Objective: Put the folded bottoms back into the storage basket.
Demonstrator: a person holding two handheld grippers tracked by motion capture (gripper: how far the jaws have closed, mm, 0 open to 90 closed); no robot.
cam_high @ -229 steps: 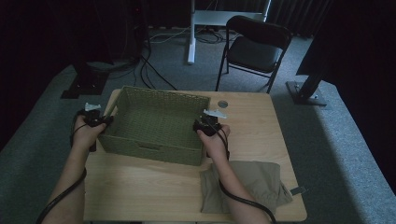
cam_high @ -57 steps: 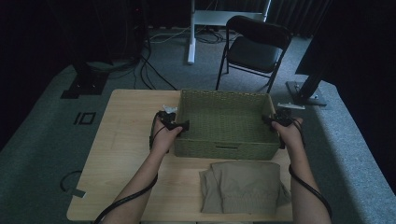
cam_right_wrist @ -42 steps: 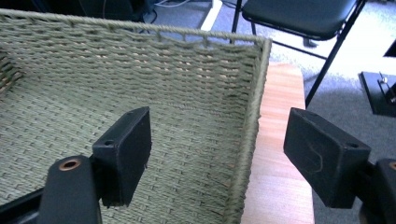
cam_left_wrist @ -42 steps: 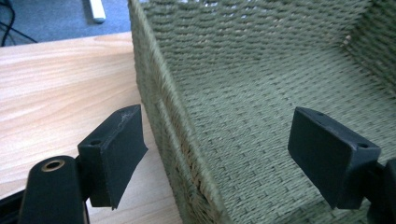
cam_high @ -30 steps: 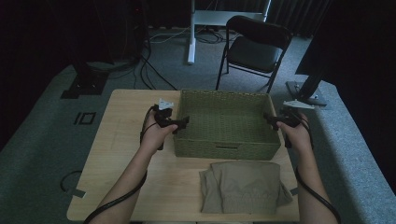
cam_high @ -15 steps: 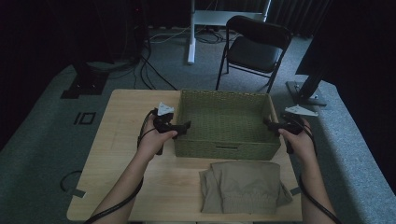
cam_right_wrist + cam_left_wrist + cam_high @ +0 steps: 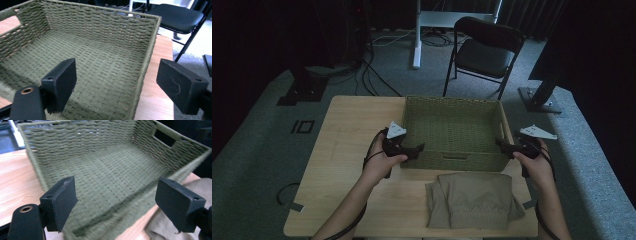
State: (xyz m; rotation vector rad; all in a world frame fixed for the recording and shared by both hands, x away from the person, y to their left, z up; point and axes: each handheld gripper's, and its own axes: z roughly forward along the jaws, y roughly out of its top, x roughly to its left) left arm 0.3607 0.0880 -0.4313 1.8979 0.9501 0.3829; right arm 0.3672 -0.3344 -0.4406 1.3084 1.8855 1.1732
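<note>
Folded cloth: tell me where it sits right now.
In the high view, the folded cloth lies on the table's near edge, right of centre, just in front of the woven basket.

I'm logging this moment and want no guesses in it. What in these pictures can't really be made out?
- Folded cloth: what garment it is; too dim in the high view.
- Basket near corner: motion blur in the left gripper view.
- Whether the left tongs or right tongs touch the basket walls: too small and dark in the high view.
- Folding chair: cut off by the top edge in the right gripper view.
</note>
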